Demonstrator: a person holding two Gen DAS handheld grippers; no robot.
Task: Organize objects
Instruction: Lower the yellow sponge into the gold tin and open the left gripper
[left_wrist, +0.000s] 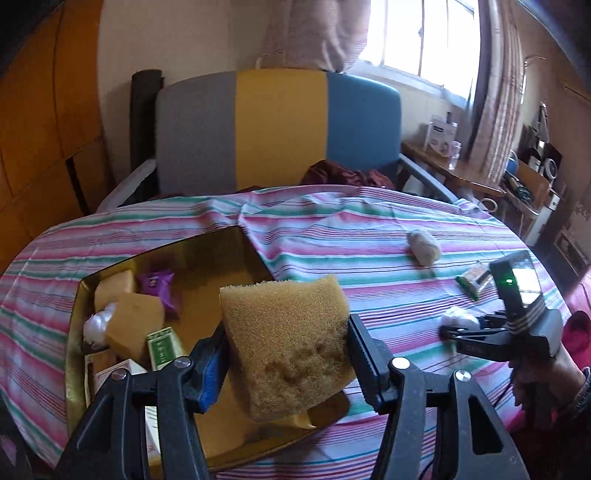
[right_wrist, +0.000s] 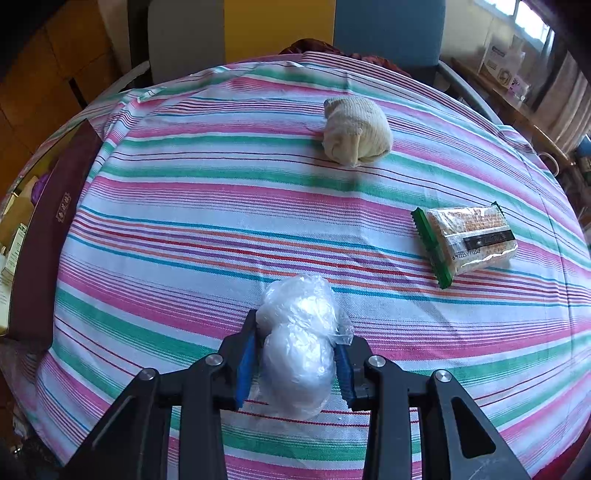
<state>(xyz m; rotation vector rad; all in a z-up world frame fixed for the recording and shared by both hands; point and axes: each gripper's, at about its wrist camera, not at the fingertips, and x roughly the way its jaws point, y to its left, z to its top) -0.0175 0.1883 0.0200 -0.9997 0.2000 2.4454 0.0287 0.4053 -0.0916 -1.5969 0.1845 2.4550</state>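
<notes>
Porous tan sponge (left_wrist: 291, 343) is clamped by left gripper (left_wrist: 286, 354); crinkly clear plastic bag bundle (right_wrist: 297, 347) is pinched by right gripper (right_wrist: 295, 354).

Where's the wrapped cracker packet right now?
In the right wrist view, the cracker packet lies on the striped cloth at right, beyond the right gripper and nearer than the rolled sock.

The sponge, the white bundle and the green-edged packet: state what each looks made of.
Sponge in the left gripper: open-cell foam, matte tan, its coarse pores visible. White bundle in the right gripper: thin clear plastic film, glossy and crinkled; its contents cannot be told. Green-edged packet: shiny clear plastic wrapper with serrated sealed ends, biscuit-like contents showing through.
</notes>
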